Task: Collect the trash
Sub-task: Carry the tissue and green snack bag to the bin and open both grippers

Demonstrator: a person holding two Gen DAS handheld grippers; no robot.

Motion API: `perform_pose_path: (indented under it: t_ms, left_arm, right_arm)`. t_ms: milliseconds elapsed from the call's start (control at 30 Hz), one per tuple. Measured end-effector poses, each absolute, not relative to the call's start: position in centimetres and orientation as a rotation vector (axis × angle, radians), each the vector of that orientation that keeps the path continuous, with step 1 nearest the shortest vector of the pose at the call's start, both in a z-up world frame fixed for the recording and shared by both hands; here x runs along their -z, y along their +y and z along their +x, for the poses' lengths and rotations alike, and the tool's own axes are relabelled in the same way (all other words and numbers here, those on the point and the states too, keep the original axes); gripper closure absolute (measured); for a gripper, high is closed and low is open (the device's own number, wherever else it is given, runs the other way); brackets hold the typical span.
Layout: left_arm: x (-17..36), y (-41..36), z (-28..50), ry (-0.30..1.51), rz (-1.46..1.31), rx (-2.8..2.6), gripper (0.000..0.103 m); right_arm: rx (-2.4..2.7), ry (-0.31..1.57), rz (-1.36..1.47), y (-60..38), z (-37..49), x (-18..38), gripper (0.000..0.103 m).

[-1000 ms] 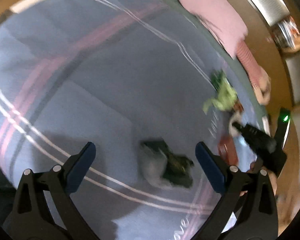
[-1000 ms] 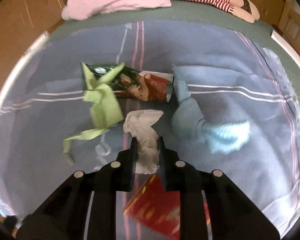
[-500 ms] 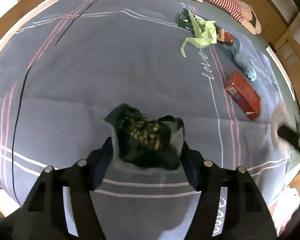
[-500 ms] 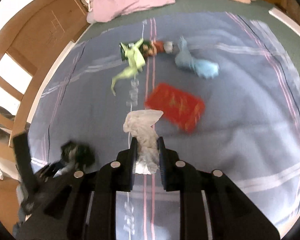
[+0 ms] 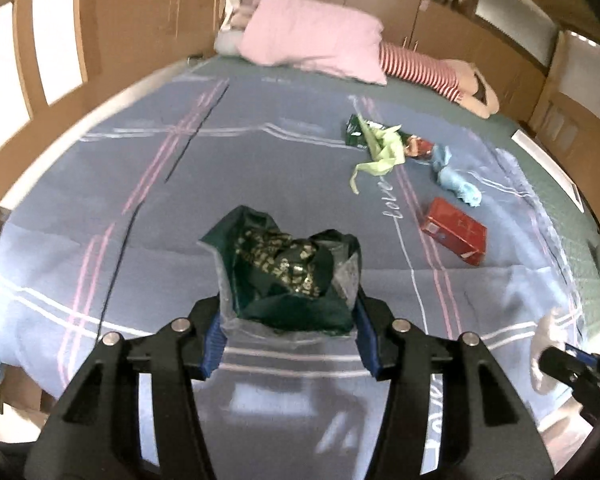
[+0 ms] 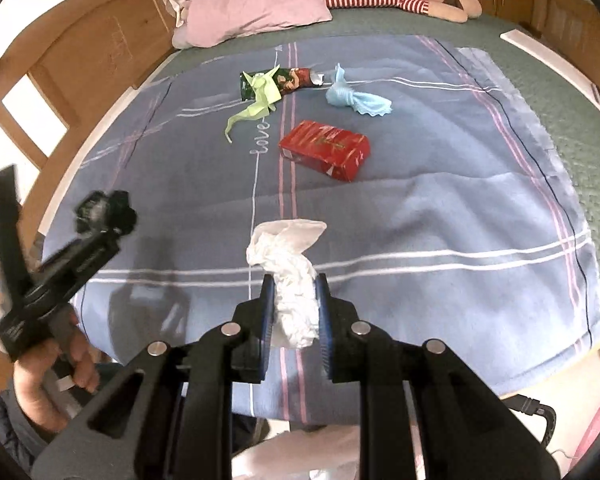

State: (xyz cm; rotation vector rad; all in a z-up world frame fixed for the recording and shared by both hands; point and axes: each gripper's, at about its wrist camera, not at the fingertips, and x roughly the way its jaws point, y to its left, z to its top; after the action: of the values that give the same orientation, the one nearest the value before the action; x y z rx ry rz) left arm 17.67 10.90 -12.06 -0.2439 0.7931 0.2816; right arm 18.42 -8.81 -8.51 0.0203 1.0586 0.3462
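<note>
right gripper (image 6: 294,312) clamps upright tissue (image 6: 290,276); left gripper (image 5: 288,330) clamps wrapper (image 5: 286,268)

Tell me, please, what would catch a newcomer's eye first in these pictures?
Each tool already grips trash: the left tool pinches a crumpled dark green patterned wrapper, the right tool a crumpled white tissue. Beyond them, on the blue striped blanket, lie a glossy red carton, a twisted light blue plastic bag and a lime green paper scrap.

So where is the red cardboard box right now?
The red cardboard box lies on the blue striped blanket, in the right wrist view centre, just before the crumpled light-blue plastic bag and right of the "love" lettering.
</note>
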Motion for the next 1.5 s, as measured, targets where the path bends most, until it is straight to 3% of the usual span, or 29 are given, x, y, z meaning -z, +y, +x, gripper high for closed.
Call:
perform_pose_path:
  t_ms: [933, 1500]
  left_arm:
    - [12.1, 11.4, 14.8, 0.8, -0.213, -0.309, 0.049]
    - [9.4, 11.3, 10.7, 0.732, -0.233, -0.24, 0.049]
  right_arm:
    - [-0.334, 1.018, -0.012, -6.6, 16.6, 9.3, 0.082]
    - [-0.371, 0.908, 0.037, -8.4, 13.8, 5.0, 0.082]
